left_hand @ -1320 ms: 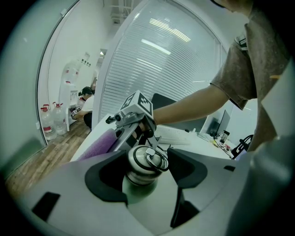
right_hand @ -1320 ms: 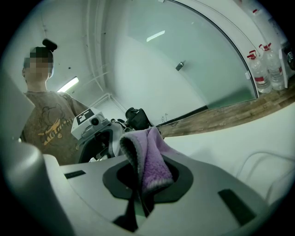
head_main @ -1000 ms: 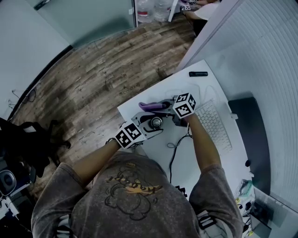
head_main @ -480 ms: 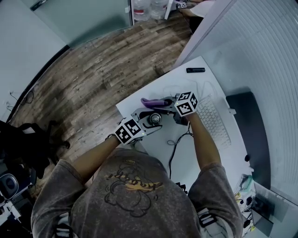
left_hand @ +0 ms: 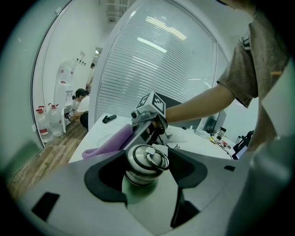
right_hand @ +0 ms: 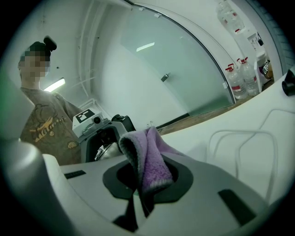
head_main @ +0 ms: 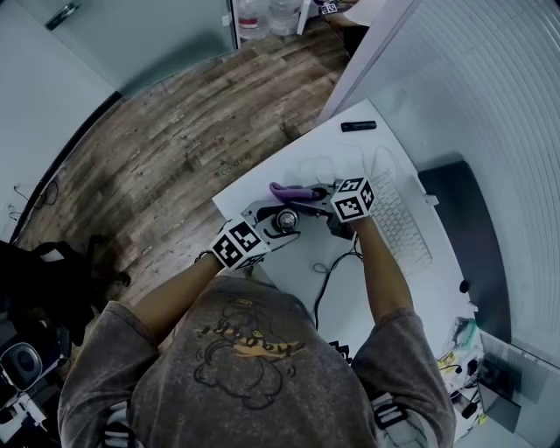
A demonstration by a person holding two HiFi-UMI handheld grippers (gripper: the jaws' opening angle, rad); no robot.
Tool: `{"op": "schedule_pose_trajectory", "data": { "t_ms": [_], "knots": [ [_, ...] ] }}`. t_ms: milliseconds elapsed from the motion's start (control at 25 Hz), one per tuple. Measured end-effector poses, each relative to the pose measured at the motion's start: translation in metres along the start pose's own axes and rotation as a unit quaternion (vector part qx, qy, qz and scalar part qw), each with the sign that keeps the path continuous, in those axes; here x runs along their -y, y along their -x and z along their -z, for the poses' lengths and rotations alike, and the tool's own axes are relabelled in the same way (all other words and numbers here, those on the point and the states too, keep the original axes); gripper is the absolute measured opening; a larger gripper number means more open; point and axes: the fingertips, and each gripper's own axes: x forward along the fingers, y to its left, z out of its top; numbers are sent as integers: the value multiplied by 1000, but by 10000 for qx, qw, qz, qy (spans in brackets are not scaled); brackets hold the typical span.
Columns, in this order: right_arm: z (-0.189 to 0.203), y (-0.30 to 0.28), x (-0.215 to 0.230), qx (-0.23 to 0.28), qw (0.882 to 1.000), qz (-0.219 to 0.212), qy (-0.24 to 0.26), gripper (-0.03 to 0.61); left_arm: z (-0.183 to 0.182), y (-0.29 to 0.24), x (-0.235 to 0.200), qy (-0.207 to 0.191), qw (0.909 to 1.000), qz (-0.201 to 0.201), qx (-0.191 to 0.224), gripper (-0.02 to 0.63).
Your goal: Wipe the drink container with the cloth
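Observation:
A steel drink container (left_hand: 144, 165) with a ring-handled lid stands between the jaws of my left gripper (left_hand: 146, 171), which is shut on its body; the head view shows its round lid (head_main: 285, 219) above the white desk (head_main: 350, 271). My right gripper (right_hand: 146, 177) is shut on a purple cloth (right_hand: 148, 159), whose free end sticks out to the left in the head view, the cloth (head_main: 290, 190) lying just beyond the container. In the left gripper view the cloth (left_hand: 108, 142) hangs behind the container's left side, under the right gripper (left_hand: 148, 120). Contact between cloth and container is hidden.
A white keyboard (head_main: 400, 226) lies right of the grippers, with a black cable (head_main: 325, 282) looping in front. A black marker-like object (head_main: 358, 126) lies at the desk's far edge. Water bottles (head_main: 267, 17) stand on the wooden floor beyond. A dark mat (head_main: 455, 227) sits farther right.
The right gripper with the cloth has shifted slightly leftward across the container's far side. The left gripper keeps the container in place.

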Motion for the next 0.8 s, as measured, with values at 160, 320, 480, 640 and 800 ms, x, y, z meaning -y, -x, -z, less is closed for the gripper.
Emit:
{"op": "schedule_pose_trajectory", "data": {
  "t_ms": [160, 320, 480, 640, 800],
  "knots": [
    [3, 6, -1, 49, 9999, 131, -2, 49, 0, -2, 0, -27, 10000, 24, -14, 291],
    [6, 8, -3, 72, 9997, 248, 20, 49, 1, -1, -1, -54, 10000, 44, -33, 291],
    [11, 12, -5, 87, 9992, 395, 40, 49, 2, -2, 1, -57, 9999, 82, -22, 291],
    [12, 15, -8, 179, 9983, 553, 45, 49, 2, -1, 1, -53, 9999, 109, -13, 293],
    [14, 15, -9, 277, 9970, 725, 59, 49, 3, 0, -2, -82, 9999, 127, -37, 293]
  ]
}}
